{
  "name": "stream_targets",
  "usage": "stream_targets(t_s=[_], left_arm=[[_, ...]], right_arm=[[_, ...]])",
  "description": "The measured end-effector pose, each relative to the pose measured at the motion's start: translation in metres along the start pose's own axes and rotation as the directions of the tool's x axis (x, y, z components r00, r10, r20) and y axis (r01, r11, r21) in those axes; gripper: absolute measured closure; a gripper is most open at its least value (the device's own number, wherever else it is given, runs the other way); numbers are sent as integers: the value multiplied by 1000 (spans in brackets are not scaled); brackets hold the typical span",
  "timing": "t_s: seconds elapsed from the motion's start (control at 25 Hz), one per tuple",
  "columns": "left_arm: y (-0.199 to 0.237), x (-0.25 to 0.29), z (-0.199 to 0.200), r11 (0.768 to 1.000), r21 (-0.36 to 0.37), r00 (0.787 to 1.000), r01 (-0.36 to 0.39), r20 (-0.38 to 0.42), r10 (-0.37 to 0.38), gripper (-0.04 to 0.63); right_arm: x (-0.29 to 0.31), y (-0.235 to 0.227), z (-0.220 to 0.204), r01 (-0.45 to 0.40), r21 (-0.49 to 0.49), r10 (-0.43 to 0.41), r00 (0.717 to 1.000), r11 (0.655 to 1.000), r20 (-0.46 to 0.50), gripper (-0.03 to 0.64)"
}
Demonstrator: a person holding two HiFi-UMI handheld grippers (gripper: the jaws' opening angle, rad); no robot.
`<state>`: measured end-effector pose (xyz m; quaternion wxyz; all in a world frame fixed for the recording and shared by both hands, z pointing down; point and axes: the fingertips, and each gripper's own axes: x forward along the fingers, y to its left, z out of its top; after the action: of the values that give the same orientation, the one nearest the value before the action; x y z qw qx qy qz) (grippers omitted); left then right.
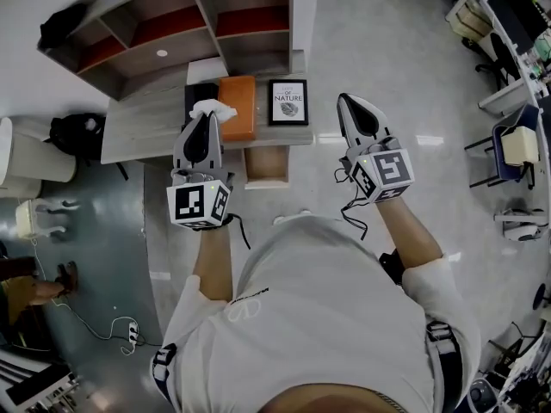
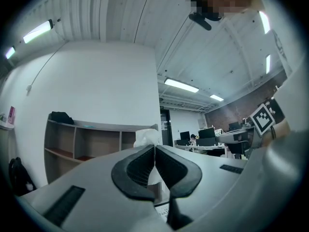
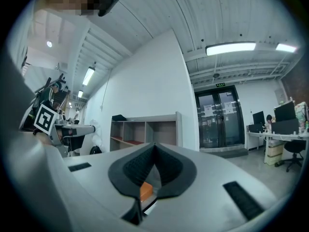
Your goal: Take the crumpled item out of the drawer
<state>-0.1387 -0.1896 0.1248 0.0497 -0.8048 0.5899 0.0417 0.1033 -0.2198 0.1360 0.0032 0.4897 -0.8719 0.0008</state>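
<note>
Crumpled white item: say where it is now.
Head view, left of centre: the crumpled white item is pinched at the tip of the left gripper, over the desk, showing just left of the orange box.

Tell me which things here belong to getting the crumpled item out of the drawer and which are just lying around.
Part of the job:
- crumpled white item, pinched by the shut left gripper
- drawer, open at the desk's front edge
- right gripper, shut, holding nothing

Just lying about:
- orange box
- "Of Nature" print
- black backpack on the floor
- shelf unit
</note>
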Motion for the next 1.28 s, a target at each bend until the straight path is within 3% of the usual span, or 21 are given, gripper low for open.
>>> stream_targets(t_s=[1.28], left_arm=[[-2,-17,-6,1000,-1,1000,-3,0,3,588]], right_arm=[[-11,5,-7,-12,33,12,1000,999,-12,617]])
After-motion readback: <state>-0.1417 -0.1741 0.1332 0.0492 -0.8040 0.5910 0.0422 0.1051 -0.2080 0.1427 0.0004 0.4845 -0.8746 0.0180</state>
